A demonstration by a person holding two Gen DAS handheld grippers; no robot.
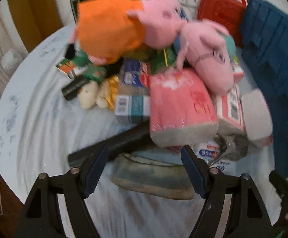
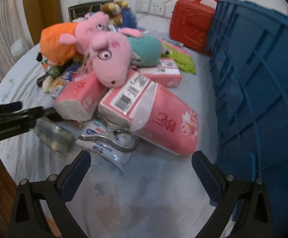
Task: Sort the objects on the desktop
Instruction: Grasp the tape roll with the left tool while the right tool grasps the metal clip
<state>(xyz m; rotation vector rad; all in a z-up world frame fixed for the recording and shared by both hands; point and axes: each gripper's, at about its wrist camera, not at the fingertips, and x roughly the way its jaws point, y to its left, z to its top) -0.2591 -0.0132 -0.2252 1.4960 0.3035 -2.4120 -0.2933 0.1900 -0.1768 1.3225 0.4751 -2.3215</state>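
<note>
Left wrist view: approach step, nothing gripped yet.
Left gripper [image 1: 144, 158] is spread wide and empty; a flat grey pouch [image 1: 151, 176] lies between its fingers, a pink tissue pack [image 1: 181, 107] just beyond. Right wrist view: right gripper [image 2: 142, 163] is also wide open, holding nothing; a wet-wipe packet [image 2: 106, 146] lies just ahead, the blue crate [image 2: 262, 79] beside its right finger. Next move likely: advance and close on one item.

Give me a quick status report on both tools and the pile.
Left tool open, empty. Right tool open, empty. Pile unsorted: pink tissue pack nearest, pig plush leaning on it. Blue crate to the right.
</note>
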